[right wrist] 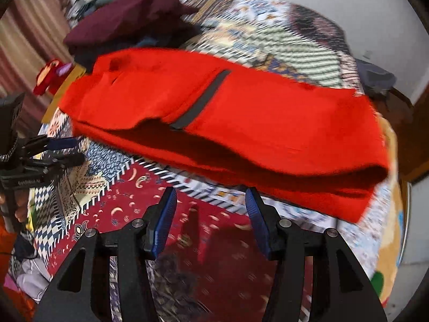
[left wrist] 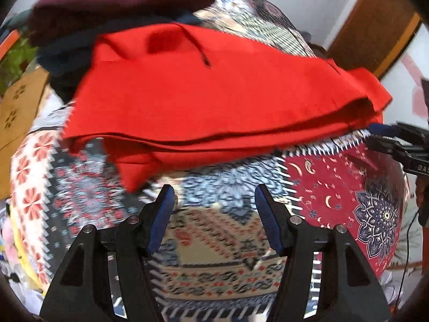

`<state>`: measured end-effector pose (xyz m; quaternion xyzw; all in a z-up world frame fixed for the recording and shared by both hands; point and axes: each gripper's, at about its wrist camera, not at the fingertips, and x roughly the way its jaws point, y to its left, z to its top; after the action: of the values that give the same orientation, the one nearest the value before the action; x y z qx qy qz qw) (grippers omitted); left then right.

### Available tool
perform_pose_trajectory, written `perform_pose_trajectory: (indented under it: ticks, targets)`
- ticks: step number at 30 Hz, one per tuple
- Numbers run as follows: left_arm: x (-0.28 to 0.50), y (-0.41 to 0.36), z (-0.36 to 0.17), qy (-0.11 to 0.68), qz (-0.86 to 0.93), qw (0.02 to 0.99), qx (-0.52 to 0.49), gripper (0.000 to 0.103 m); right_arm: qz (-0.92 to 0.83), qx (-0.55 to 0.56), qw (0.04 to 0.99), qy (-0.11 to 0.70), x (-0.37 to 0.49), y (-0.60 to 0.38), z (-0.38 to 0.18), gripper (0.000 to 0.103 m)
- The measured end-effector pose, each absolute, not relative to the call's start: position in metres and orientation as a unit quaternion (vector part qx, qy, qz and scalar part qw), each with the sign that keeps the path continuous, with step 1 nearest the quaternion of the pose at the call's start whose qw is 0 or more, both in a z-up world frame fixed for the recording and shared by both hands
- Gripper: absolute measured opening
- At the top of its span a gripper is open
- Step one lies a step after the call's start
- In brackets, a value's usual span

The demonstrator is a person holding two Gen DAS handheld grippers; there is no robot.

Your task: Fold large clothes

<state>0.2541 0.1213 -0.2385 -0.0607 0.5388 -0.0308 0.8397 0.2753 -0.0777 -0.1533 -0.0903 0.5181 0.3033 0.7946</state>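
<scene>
Red folded garment (left wrist: 214, 102) on patterned quilt (left wrist: 219, 230), both tongs empty, agape.

From the left wrist view, we find bare patterned bedspread (left wrist: 214, 230) running from 6 o'clock up to centre, open between our left gripper (left wrist: 213, 196) and the folded red garment (left wrist: 214, 102), whose layered edge bars the way at 12. A maroon pile (left wrist: 120, 2) rises behind it at 11. Our right gripper (left wrist: 396, 145) juts in at 3. From the right wrist view, the red garment overhangs at 2 o'clock, and the bedspread is free below.
</scene>
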Motion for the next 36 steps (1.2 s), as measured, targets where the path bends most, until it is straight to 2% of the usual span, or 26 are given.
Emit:
perform_pose_trajectory:
  ticks: [11, 16, 21, 27, 31, 36]
  targets:
    - [0.308, 0.097, -0.240, 0.543, -0.078, 0.836, -0.004, 0.061, 0.350, -0.122, 0.752, 0.546, 0.302, -0.038, -0.168, 0.049]
    - [0.333, 0.117, -0.222, 0.552, -0.107, 0.825, -0.057, 0.061, 0.370, -0.061, 0.732, 0.568, 0.337, -0.044, -0.157, 0.049]
    - [0.352, 0.129, -0.210, 0.562, -0.134, 0.808, -0.114, 0.061, 0.358, -0.021, 0.763, 0.538, 0.375, -0.057, -0.132, 0.049]
    - [0.375, 0.149, -0.204, 0.572, -0.138, 0.786, -0.191, 0.061, 0.233, -0.046, 0.849, 0.473, 0.418, -0.065, -0.119, 0.049]
    - [0.370, 0.149, -0.203, 0.572, -0.128, 0.784, -0.205, 0.061, 0.163, -0.032, 0.897, 0.409, 0.417, -0.076, -0.104, 0.049]
    - [0.349, 0.137, -0.200, 0.575, -0.131, 0.791, -0.161, 0.061, 0.212, 0.003, 0.863, 0.459, 0.412, -0.082, -0.114, 0.049]
